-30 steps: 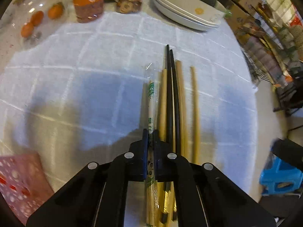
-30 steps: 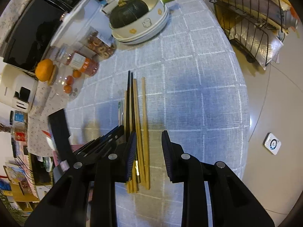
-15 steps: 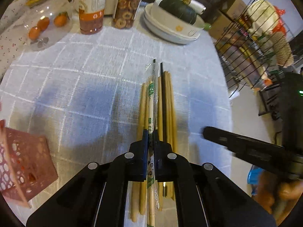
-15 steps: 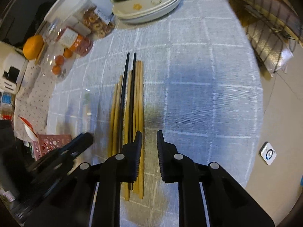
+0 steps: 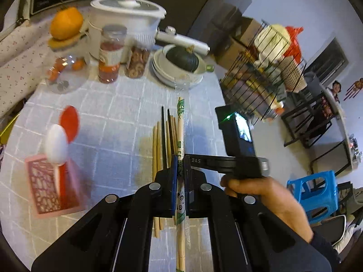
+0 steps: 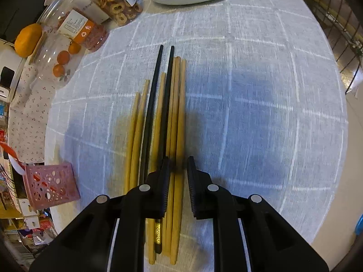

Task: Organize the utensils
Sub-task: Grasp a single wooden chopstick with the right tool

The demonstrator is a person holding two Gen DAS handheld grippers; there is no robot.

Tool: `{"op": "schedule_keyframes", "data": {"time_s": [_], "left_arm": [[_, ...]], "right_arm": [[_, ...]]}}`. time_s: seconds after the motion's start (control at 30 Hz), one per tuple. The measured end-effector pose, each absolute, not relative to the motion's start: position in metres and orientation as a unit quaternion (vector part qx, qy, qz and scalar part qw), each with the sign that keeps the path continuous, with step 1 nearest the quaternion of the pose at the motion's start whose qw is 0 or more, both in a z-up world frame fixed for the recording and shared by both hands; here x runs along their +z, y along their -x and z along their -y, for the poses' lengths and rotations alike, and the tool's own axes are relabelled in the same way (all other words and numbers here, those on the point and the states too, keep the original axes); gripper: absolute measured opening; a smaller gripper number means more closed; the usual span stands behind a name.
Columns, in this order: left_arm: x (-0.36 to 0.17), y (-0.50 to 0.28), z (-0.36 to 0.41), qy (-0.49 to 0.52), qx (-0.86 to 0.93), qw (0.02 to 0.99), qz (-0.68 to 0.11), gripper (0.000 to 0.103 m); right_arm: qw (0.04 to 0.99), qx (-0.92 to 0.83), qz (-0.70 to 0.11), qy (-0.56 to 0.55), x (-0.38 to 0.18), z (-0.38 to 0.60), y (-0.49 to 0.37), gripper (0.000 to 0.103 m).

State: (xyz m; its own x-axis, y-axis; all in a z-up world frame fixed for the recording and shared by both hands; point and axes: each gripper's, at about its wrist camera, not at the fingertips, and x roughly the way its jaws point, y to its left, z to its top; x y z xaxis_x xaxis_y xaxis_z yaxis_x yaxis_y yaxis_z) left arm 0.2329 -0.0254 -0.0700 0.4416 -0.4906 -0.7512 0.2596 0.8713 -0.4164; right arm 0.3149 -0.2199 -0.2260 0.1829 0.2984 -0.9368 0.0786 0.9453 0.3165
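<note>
- The left tool (image 5: 180,170) is clamped on a wrapped pair of disposable chopsticks (image 5: 180,136), its pads pressed against the clear sleeve, and holds them clear above the table (image 5: 109,117).
- The right tool (image 6: 178,170) sits low over the loose chopsticks (image 6: 174,122) lying in a bundle on the table. Its jaws have just been closing and now stand narrowly apart, straddling the two rightmost bamboo sticks; I judge the pads are not yet pressing on them.
- A pink perforated holder (image 5: 48,187) stands at the near left of the table with a white spoon (image 5: 56,145) and a red spoon (image 5: 69,120) upright in it, the likely place for the chopsticks.
- Risk: the wrapped pair is gripped near its middle by slick plastic, so it could slide or pivot in the pads during a swing toward the holder.
- Risk: the bamboo sticks touch a black chopstick (image 6: 166,104), so a close here may catch only one stick or drag the neighbours askew.
- Risk: the holder looks light; a long stick pushed in at an angle could tip it or knock the spoons.
- Risk: both tools work close together and could collide.
</note>
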Motion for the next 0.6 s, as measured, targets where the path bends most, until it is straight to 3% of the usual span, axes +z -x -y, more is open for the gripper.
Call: {"op": "schedule_keyframes", "data": {"time_s": [0.17,0.6], "left_arm": [[-0.056,-0.227,0.011,0.13,-0.225,0.847,-0.463,0.004],[-0.043,-0.225,-0.006,0.136,-0.221,0.863,-0.435,0.004]], "right_arm": [[0.747,0.085,-0.641,-0.154,-0.226,0.217,-0.312,0.007],[0.8,0.086,-0.582,-0.118,-0.164,0.207,-0.292,0.007]]}}
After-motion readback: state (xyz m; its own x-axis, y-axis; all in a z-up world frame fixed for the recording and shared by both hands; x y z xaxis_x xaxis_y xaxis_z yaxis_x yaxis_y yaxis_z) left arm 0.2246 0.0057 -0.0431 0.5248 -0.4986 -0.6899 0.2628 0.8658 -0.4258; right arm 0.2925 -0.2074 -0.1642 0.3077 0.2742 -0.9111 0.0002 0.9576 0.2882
